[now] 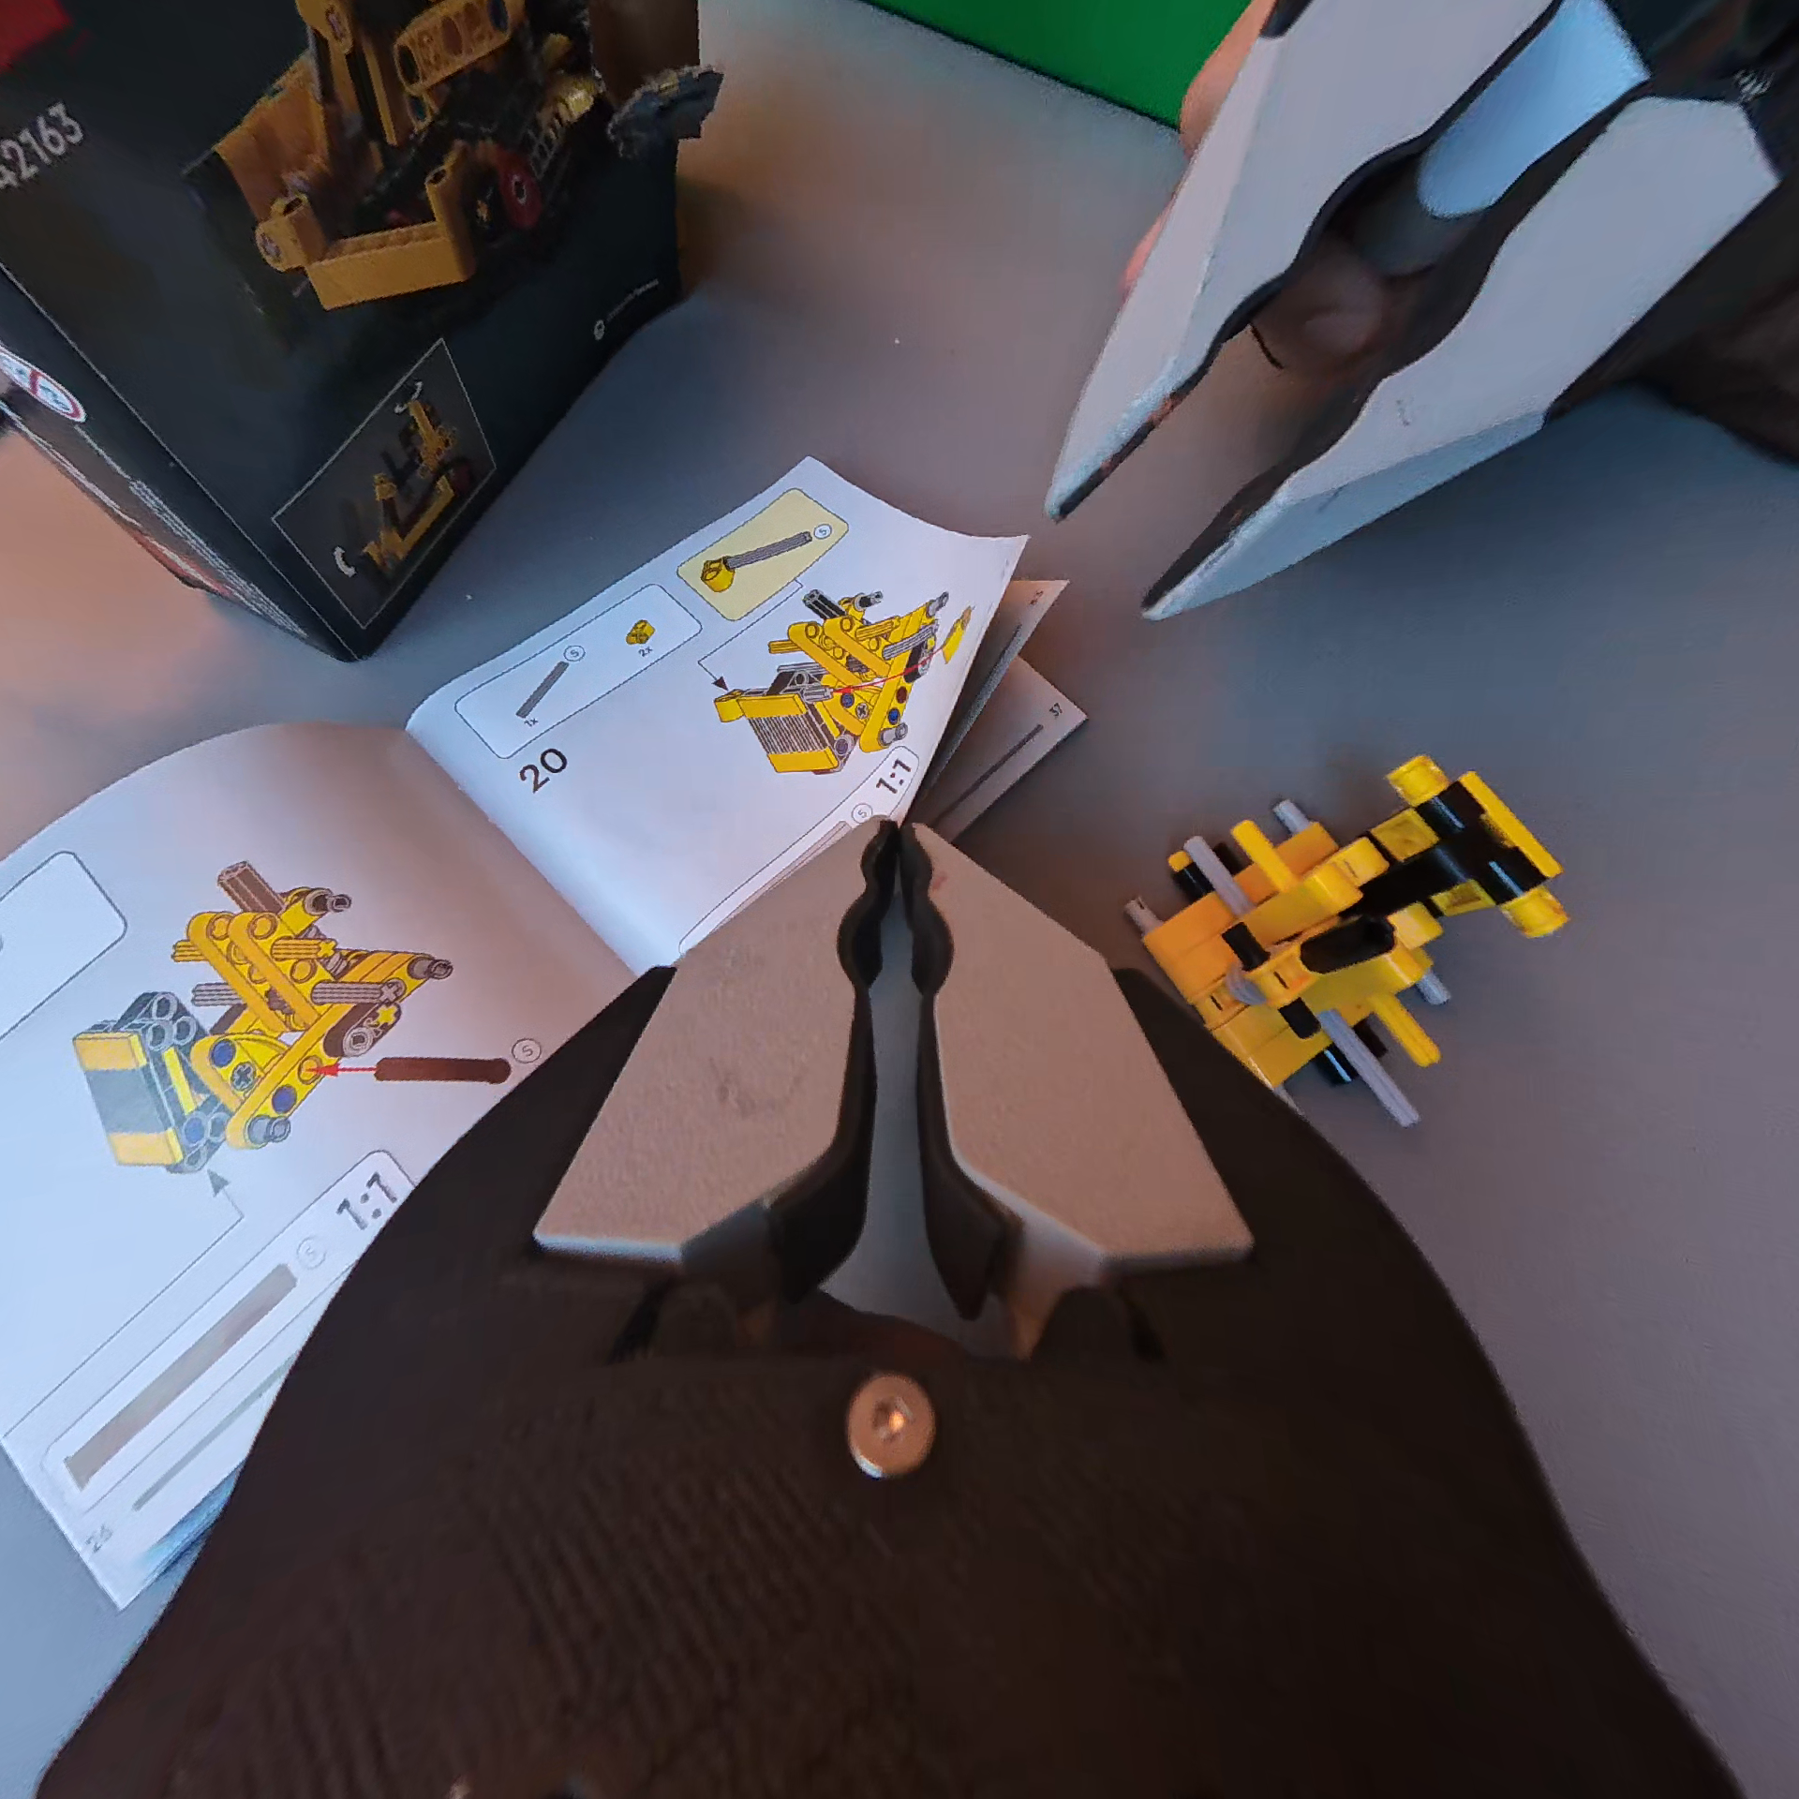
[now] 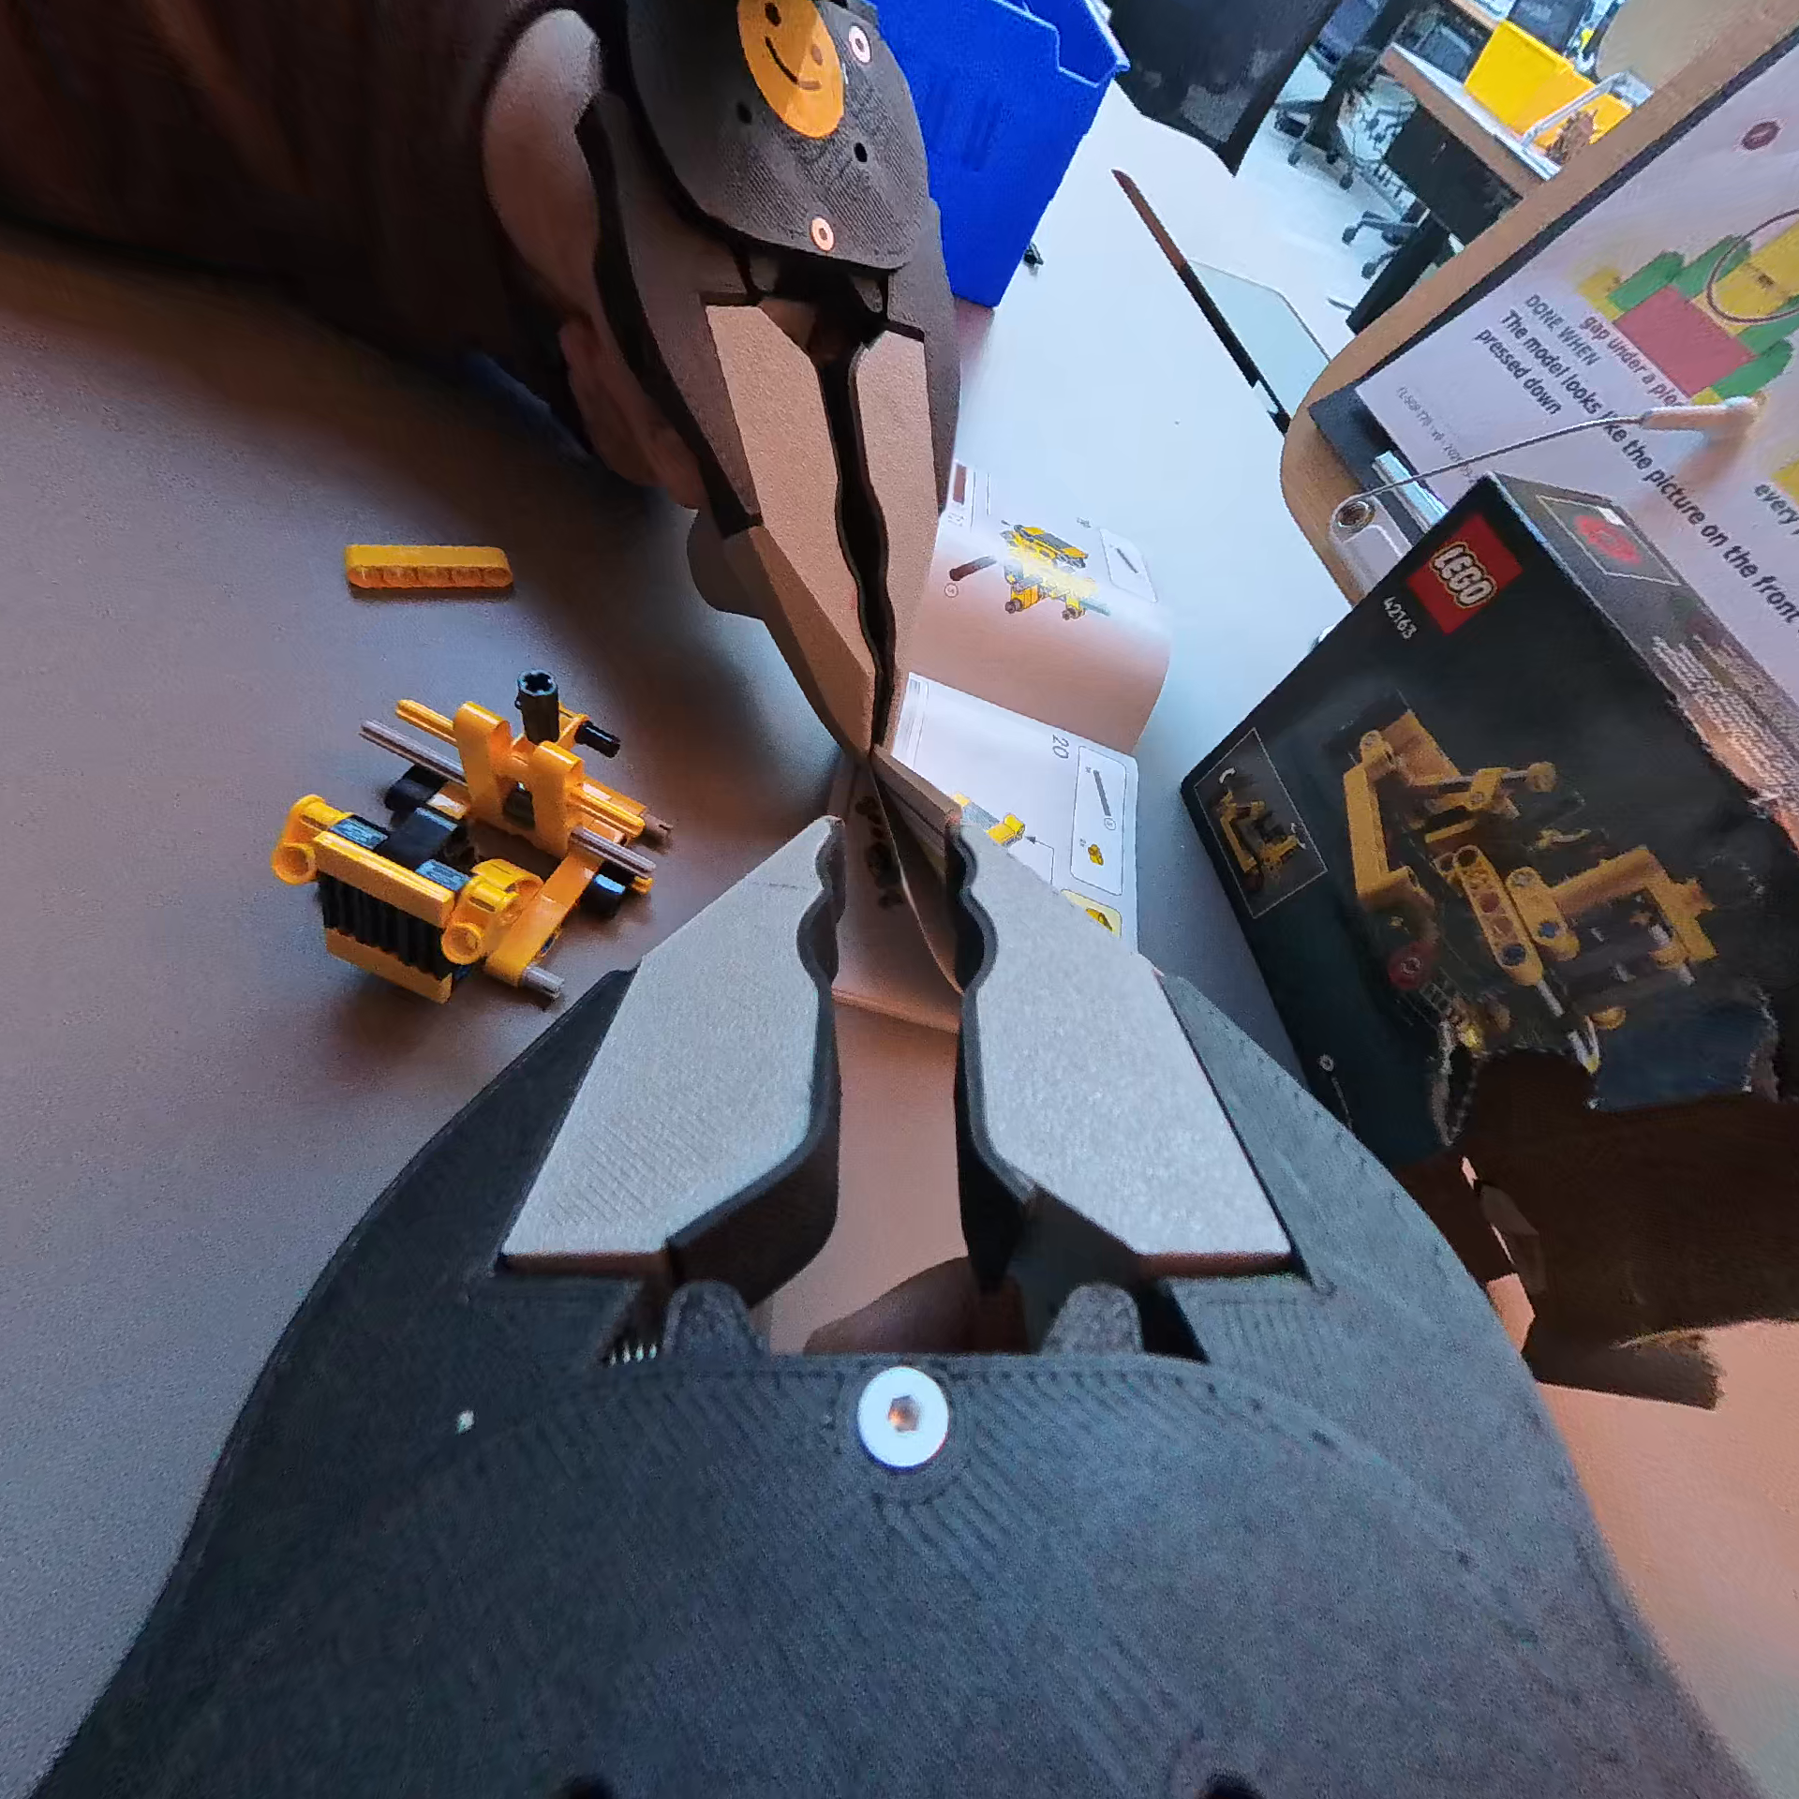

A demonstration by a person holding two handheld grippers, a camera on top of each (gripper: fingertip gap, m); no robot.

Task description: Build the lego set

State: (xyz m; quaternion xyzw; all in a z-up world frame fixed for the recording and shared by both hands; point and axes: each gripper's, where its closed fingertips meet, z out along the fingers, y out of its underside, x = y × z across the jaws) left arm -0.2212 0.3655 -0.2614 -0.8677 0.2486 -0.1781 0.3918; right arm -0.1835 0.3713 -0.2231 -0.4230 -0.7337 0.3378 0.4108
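Grey surface (image 1: 1266, 681): our left tongs (image 1: 898, 837) pinch the booklet (image 1: 681, 701) page, right tongs (image 2: 891, 847) apart; tugging could tear it.

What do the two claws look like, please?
Both match: the left claw and right claw have black ribbed printed bodies, one silver screw, pale grey tapering fingers with wavy black inner edges. The left carries an orange smiley disc.

A partly built yellow-and-black lego model (image 1: 1348, 930) with grey axles protruding is lying on the grey table, just beside the open instruction booklet (image 1: 467, 876). A loose yellow beam (image 2: 428, 567) is lying flat, apart from the model.
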